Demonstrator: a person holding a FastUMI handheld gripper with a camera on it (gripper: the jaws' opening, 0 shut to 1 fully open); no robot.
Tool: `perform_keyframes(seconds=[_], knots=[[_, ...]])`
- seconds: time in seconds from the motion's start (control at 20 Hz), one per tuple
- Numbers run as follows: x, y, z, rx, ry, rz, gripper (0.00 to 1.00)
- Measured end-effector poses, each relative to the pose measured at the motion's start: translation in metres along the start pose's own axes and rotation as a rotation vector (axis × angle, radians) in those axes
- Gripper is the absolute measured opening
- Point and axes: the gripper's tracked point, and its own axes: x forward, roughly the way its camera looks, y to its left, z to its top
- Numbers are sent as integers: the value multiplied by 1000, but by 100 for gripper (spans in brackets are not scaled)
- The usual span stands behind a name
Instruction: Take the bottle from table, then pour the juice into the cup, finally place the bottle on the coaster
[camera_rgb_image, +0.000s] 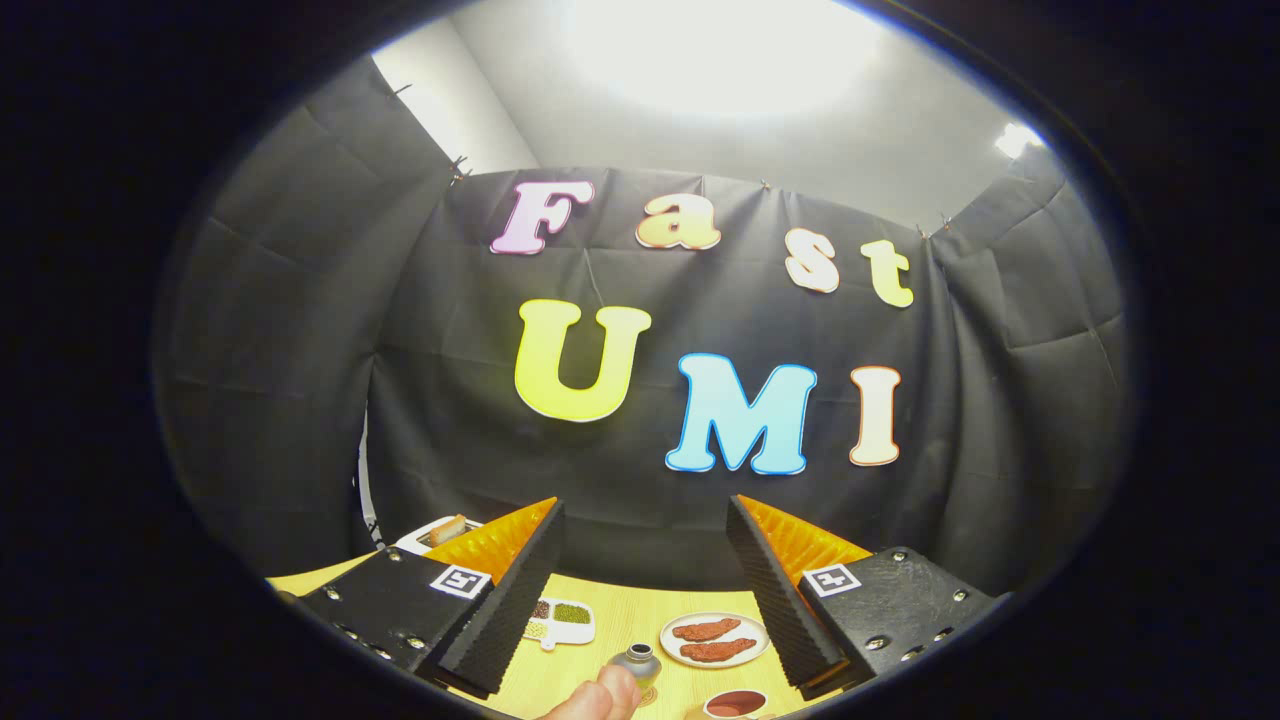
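Hovering w/ fingers (645, 590) spread wide, holding nothing; bottle (637, 662) stands on counter (620, 620) between them, low, cup (737, 704) beside it. Fits pre-grasp or post-release; coaster not discernible.

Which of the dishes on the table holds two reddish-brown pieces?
The round white plate, beyond the open hand-held gripper. The other white dish has small compartments with green and dark fillings.

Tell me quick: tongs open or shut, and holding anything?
Tongs: open, fingers wide apart and holding nothing, raised above the table.
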Motion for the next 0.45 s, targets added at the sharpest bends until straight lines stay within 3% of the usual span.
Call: perform_keyframes(seconds=[0.45], knots=[[-23,-33,-22,25,19,31,98]])
